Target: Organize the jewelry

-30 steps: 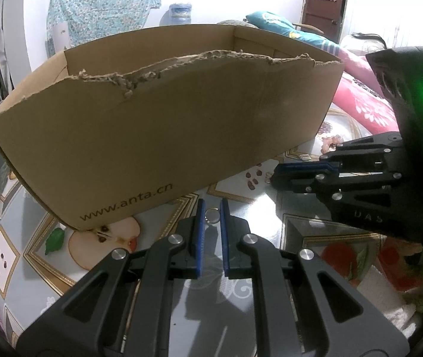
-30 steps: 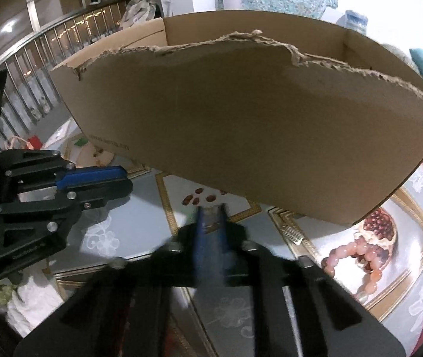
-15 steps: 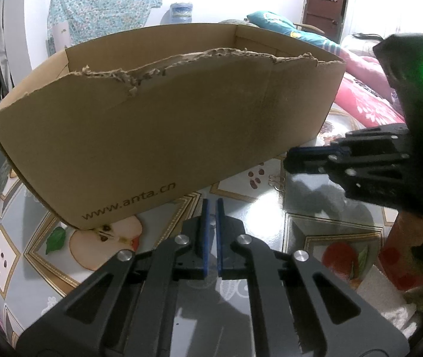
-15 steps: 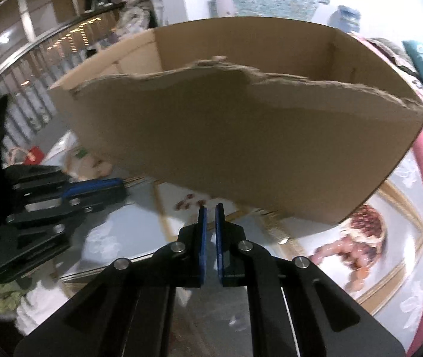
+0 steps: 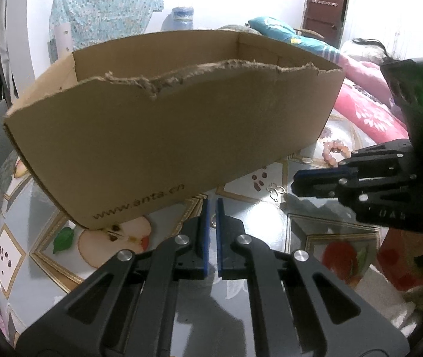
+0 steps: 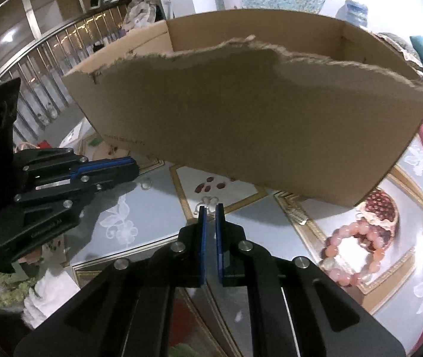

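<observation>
Two handheld grippers are hovering low over a glossy table [image 5: 315, 229] printed with fruit, both angling down toward small jewelry lying loose on it. Across the far side of the table a torn-topped cardboard box [image 5: 167, 136] is standing open side up, probably waiting to receive the pieces. Left gripper [image 5: 210, 208] is showing its blue pads drawn to a narrow slit. A small ring [image 6: 146, 184] is sitting at its tips, and it cannot be told whether it is pinched or merely lying on the table beneath. Right gripper [image 6: 210, 208] is likewise nearly closed with nothing between its pads, its tips pausing just short of a silver charm [image 6: 208, 201], seemingly lining up a pick. A pink bead bracelet [image 6: 351, 250] is lying toward the table's right edge, near the box's right corner, untouched
</observation>
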Tool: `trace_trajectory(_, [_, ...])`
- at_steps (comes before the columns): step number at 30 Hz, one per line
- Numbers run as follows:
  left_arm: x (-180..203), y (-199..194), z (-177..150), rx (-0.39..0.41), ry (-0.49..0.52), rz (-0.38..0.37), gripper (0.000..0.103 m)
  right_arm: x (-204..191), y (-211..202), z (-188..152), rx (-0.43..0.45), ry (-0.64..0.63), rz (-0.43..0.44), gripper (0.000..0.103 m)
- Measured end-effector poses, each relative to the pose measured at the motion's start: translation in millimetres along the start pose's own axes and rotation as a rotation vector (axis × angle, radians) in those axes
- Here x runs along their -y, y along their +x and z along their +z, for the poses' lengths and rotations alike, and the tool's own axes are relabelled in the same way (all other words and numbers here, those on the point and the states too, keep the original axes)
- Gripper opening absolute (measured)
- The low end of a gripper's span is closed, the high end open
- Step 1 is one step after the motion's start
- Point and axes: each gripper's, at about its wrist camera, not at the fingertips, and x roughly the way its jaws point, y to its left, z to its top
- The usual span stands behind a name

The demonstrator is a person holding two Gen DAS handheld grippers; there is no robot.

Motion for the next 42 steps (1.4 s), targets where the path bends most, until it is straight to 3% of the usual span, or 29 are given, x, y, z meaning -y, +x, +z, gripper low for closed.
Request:
trace_trajectory(2, [-1.9, -3.3, -1.7, 0.006, 0.0, -0.003, 0.003, 1.8, -1.2, -0.7, -0.002, -0.014, 0.0, 0.013])
trace_trajectory(4, [-2.6, -5.0, -3.7, 0.004, 0.003, -0.009, 0.003, 0.0, 0.2, 0.2, -0.005, -0.043, 0.003, 0.027])
trace_trajectory(6, [-2.1, -5.8, -6.5, -0.008, 0.013, -0.014, 0.004, 0.4, 1.2, 1.7, -0.01, -0.075, 0.0, 0.032])
trace_trajectory(10, [1.7, -4.1, -10.4, -0.024, 0.039, -0.019, 0.005, 1.5, 9.3, 4.0, -0.043, -0.093, 0.012, 0.032])
trace_trajectory(18, [6.1, -0.1, -11.1, -0.039, 0.05, -0.024, 0.012, -9.9, 11.7, 1.7, -0.074, -0.054, 0.168, 0.032])
trace_trajectory(26, [6.8, 1.2, -11.6, -0.039, 0.047, -0.02, 0.012, 1.7, 3.1, 8.6, -0.038, -0.087, 0.066, 0.032])
trace_trajectory(34, [5.2, 2.0, -13.0, -0.033, 0.039, -0.018, 0.012, -13.3, 12.9, 6.1, -0.078, -0.108, 0.173, 0.032])
trace_trajectory(42, [2.2, 3.5, -13.7, -0.038, 0.04, -0.022, 0.012, -7.6, 10.3, 13.1, -0.042, -0.128, 0.049, 0.032])
